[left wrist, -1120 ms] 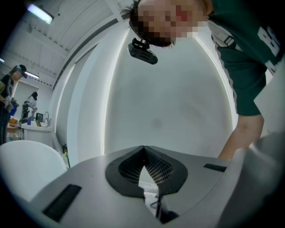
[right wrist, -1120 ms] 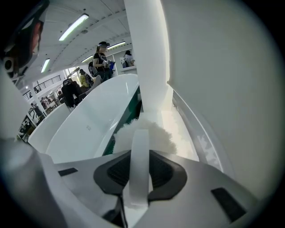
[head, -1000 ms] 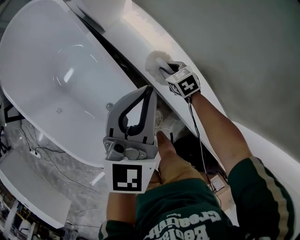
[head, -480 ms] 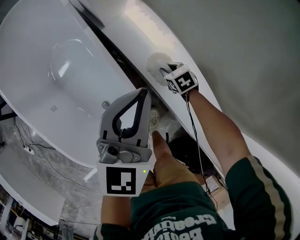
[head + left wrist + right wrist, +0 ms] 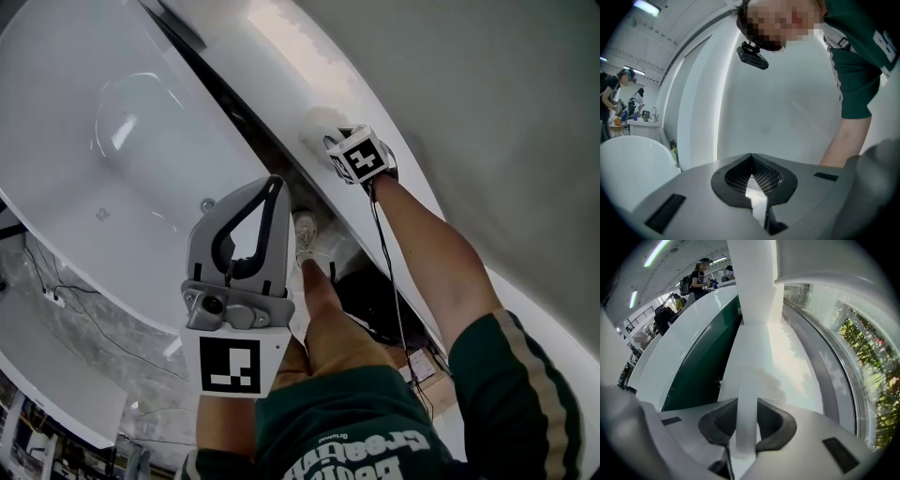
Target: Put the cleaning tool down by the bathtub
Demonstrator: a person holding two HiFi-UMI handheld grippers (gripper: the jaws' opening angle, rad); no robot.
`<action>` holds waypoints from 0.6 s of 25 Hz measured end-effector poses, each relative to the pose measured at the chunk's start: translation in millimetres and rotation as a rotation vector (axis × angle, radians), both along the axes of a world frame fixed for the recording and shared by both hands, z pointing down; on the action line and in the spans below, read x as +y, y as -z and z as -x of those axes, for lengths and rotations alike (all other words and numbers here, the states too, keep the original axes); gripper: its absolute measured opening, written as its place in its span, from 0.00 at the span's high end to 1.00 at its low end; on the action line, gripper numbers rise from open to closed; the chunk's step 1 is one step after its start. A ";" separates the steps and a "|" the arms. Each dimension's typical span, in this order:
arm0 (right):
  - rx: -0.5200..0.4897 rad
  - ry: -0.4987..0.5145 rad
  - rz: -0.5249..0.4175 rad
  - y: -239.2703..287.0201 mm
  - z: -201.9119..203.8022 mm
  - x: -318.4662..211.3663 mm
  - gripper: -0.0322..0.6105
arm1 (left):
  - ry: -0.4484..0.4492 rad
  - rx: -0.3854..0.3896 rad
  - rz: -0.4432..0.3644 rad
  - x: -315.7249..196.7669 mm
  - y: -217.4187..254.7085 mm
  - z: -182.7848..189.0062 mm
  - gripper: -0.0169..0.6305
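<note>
Both grippers had shifted a bit in the head view since the earlier frames: the left gripper (image 5: 272, 184) sat lower and further left, over the near rim of the bathtub (image 5: 112, 141), and the right gripper (image 5: 330, 141) had crept slightly up-frame on the far side of the bathtub. The bathtub itself had slid left in frame.

Left gripper (image 5: 751, 157): jaws brought together at the tips, nothing between them, only a thin slit of light behind the pads. It pointed across the bathtub's edge toward the dark gap beside it.

Right gripper (image 5: 746, 416): jaws partly closed and clamped on the white handle of the cleaning tool (image 5: 747, 394); the pads pressed both sides of the handle. The tool's fluffy white head (image 5: 317, 120) lay against a white curved ledge (image 5: 291, 56) that ran just beside the bathtub, across the dark gap from it. From the right gripper view the head looked to be touching the ledge (image 5: 787, 357), but the contact was too pale to confirm.

A white shoe (image 5: 305, 234) showed in the gap beside the bathtub, between the two grippers. A thin black cable (image 5: 386, 253) ran along the right forearm.
</note>
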State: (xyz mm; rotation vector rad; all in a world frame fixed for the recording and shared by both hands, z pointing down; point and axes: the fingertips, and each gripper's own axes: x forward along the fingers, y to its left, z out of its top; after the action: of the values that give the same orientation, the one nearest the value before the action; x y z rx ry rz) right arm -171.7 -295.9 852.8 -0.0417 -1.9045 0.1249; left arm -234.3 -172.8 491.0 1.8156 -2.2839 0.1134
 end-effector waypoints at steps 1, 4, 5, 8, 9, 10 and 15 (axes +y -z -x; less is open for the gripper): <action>0.011 -0.002 0.001 -2.8 -2.6 0.0 0.80 | 0.001 0.005 -0.001 0.3 -0.1 0.6 0.97; 0.036 -0.014 0.001 -10.2 -9.4 -0.9 0.80 | 0.007 0.008 -0.004 1.0 0.8 4.1 0.97; 0.039 -0.020 0.003 -12.1 -10.0 -1.3 0.80 | 0.007 0.009 -0.004 0.6 0.9 5.4 0.97; 0.057 -0.017 0.010 -16.4 -5.1 -0.6 0.80 | 0.001 0.009 -0.005 -1.4 -0.1 6.9 0.97; 0.065 -0.015 0.013 -17.5 -3.1 0.5 0.80 | -0.001 0.009 -0.003 -1.8 -1.1 6.2 0.97; 0.069 -0.017 0.017 -18.3 -1.8 1.3 0.80 | -0.002 0.009 -0.001 -2.4 -2.2 5.1 0.97; 0.004 -0.085 0.049 -19.1 -5.0 0.3 0.80 | 0.003 0.029 -0.008 -7.7 -5.4 2.5 0.97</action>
State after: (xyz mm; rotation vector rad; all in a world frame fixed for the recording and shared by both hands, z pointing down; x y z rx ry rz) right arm -166.7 -295.7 871.9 0.0064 -1.8995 0.2295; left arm -236.8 -180.5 496.4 1.8060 -2.2706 0.0765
